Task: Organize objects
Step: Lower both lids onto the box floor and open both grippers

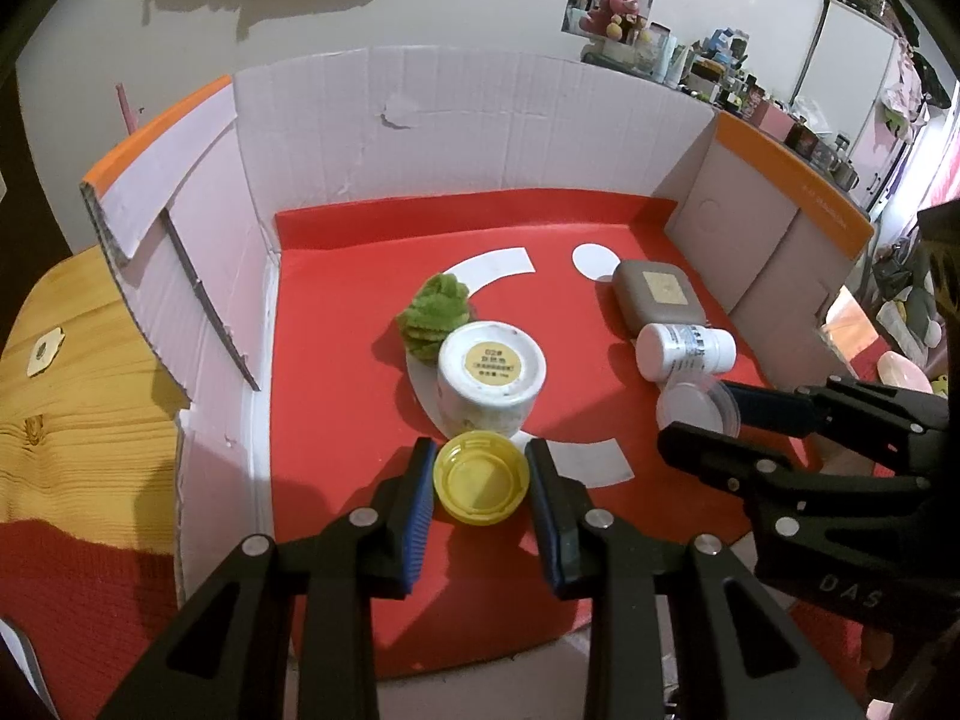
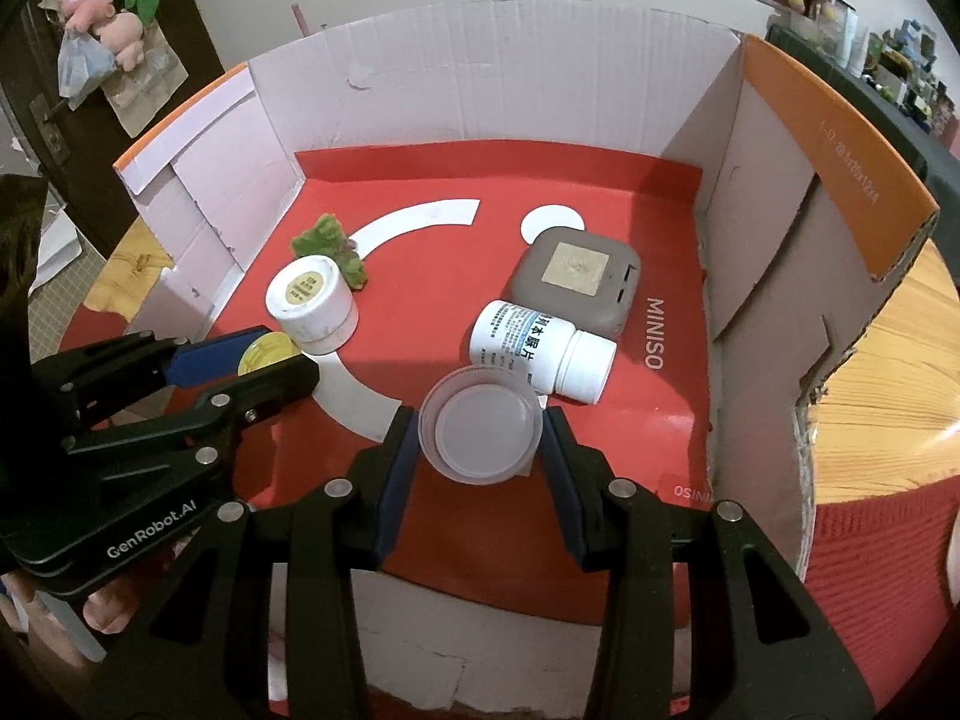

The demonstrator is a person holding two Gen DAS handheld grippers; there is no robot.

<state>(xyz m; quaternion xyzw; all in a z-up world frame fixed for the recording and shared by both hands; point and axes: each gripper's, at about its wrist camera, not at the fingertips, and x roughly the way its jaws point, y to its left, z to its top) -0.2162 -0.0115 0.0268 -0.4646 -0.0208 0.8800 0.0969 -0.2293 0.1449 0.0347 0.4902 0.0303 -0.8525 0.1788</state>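
Both low over box: left gripper (image 1: 482,476) clasps yellow cap (image 1: 483,476); right gripper (image 2: 480,432) clasps clear lid (image 2: 480,432).

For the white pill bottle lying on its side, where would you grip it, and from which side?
Grip the white pill bottle across its labelled body, coming from above: it lies flat, round sides exposed, cap pointing right. The grey case and clear lid crowd its ends.
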